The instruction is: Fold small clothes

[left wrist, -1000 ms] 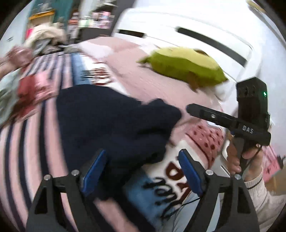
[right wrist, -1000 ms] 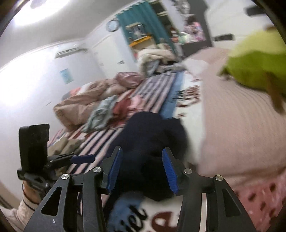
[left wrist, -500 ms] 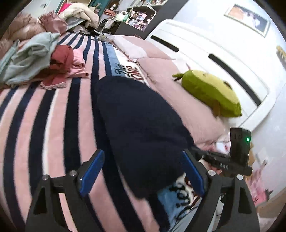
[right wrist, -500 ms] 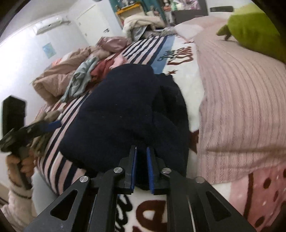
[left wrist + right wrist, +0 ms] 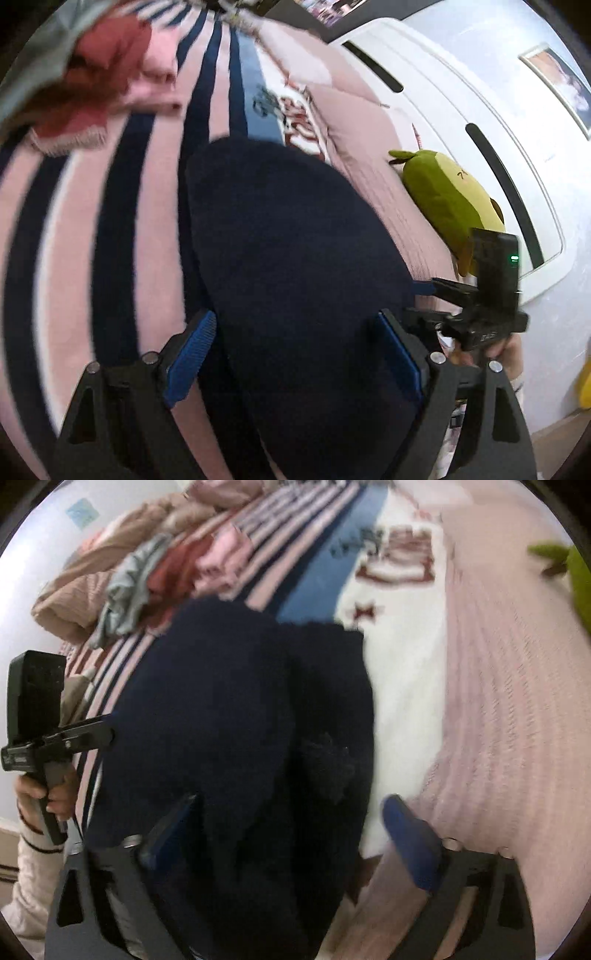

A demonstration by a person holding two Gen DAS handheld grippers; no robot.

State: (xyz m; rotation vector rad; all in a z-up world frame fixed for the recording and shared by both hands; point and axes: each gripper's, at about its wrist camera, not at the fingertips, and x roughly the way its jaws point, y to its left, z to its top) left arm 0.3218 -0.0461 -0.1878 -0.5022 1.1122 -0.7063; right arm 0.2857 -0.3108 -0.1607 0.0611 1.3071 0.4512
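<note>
**Navy garment laid out on the bed, pile still waiting**

A dark navy garment (image 5: 295,258) is lying on the striped bedspread (image 5: 122,229), doubled over itself at least once: in the right wrist view a second layer is showing along its right side, with a fuzzy loose edge near the middle. Whether this fold is finished is hard to judge, since the cloth is dark and both views are blurred.

The left gripper (image 5: 291,358) is hovering over the near end of the garment with its fingers spread wide and nothing pinched. The right gripper (image 5: 284,834) has just been opening its jaws; its fingers are now standing fully apart, the navy cloth lying beneath them but not clamped.

Farther up the bed, a heap of unfolded clothes (image 5: 159,576) in grey, red and pink is waiting, so most of the task looks to be remaining. A green plush toy (image 5: 443,192) is resting on the pink blanket (image 5: 498,701), well clear of the work.
</note>
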